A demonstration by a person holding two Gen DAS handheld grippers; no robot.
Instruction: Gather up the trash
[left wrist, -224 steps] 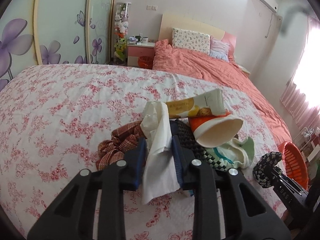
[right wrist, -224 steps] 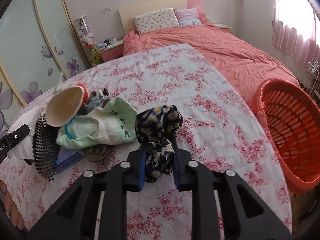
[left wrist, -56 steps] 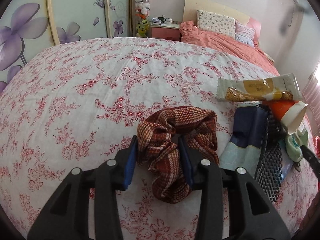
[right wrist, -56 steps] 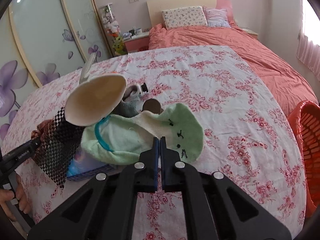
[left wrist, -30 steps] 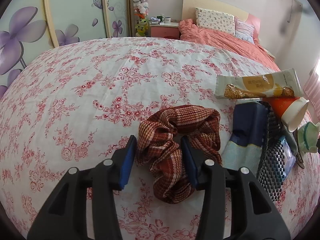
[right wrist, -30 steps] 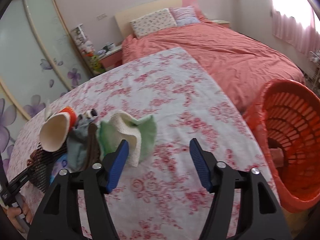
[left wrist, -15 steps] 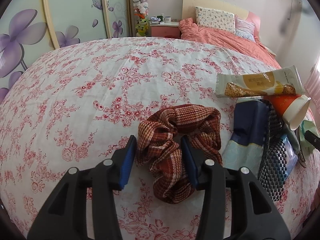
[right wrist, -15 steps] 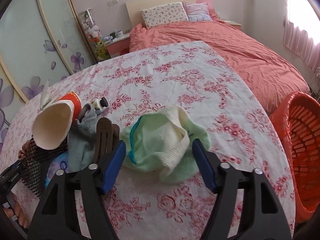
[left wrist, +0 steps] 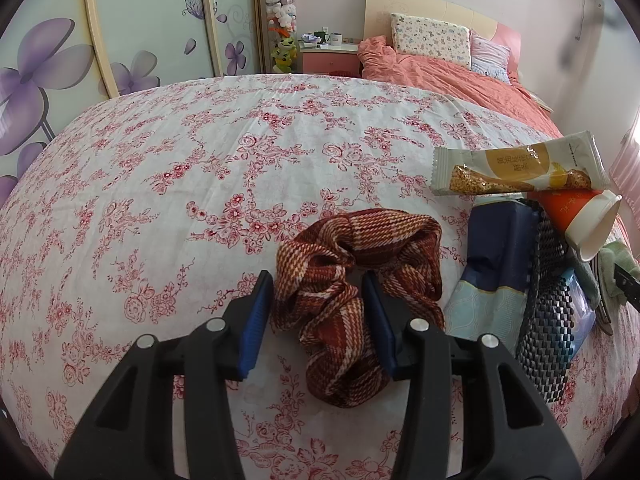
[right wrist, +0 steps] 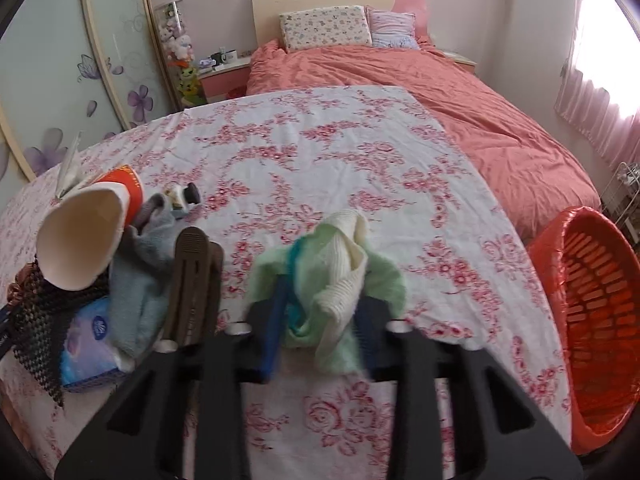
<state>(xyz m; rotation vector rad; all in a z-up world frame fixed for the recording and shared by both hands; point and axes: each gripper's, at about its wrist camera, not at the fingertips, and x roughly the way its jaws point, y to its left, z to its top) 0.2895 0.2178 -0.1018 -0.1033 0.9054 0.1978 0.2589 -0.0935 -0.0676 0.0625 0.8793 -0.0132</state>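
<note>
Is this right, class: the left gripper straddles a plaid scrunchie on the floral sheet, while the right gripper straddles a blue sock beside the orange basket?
Not quite. The right gripper is around a green and cream sock, not a blue one, as the right wrist view shows. The rest holds: the left gripper straddles the plaid scrunchie on the floral sheet, and the orange basket stands nearby.

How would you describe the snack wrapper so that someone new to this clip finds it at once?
Start at the rose-printed white bedspread and go to the pile at its right edge. The long pale-green and yellow snack wrapper lies flat at the pile's far end, just behind the tipped orange paper cup. It is the only printed foil packet with crimped ends.
</note>
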